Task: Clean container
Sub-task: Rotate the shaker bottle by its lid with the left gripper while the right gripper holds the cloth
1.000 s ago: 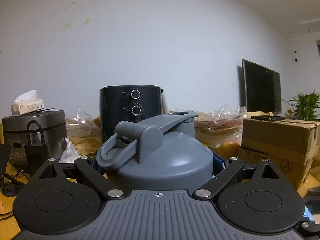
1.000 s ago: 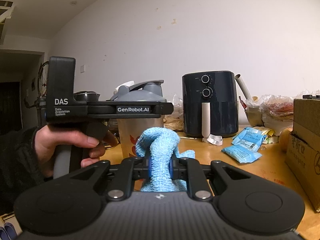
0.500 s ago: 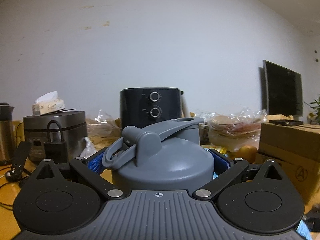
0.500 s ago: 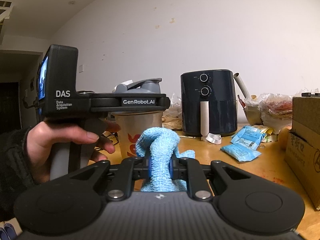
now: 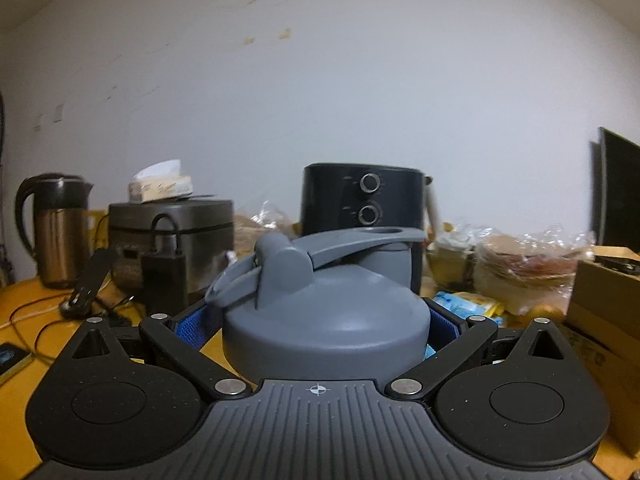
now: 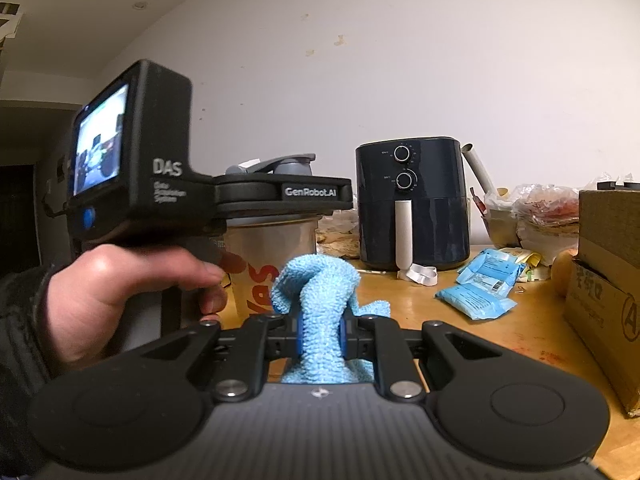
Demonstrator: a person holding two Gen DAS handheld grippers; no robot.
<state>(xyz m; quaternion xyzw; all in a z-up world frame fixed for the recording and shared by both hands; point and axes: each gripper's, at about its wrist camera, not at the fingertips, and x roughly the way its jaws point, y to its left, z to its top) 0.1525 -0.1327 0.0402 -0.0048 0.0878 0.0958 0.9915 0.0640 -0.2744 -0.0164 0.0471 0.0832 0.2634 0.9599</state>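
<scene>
In the right wrist view, at nine o'clock, our left gripper (image 6: 320,196) reaches level across the frame, its blue-padded fingers (image 5: 196,326) closed on the rim of the tall translucent plastic shaker container with red lettering (image 6: 272,264), just under the smooth grey domed flip-top lid (image 5: 324,316). The container stands upright on the glossy orange-brown wooden worktop (image 6: 500,332), long axis vertical, at about eleven o'clock from our right gripper (image 6: 319,336) and just beyond it. That gripper's fingers are pinched shut on the fluffy light-blue microfibre cloth (image 6: 320,296), which bunches up soft and loopy above them. So we judge the cloth hand is the free one, and must travel forward and left to meet the container's wall. Further right, at one o'clock, stands the matte black two-dial air fryer (image 6: 412,200), then crinkly pale-blue foil packets (image 6: 480,284) and, at three o'clock, a brown corrugated cardboard box (image 6: 608,300).
</scene>
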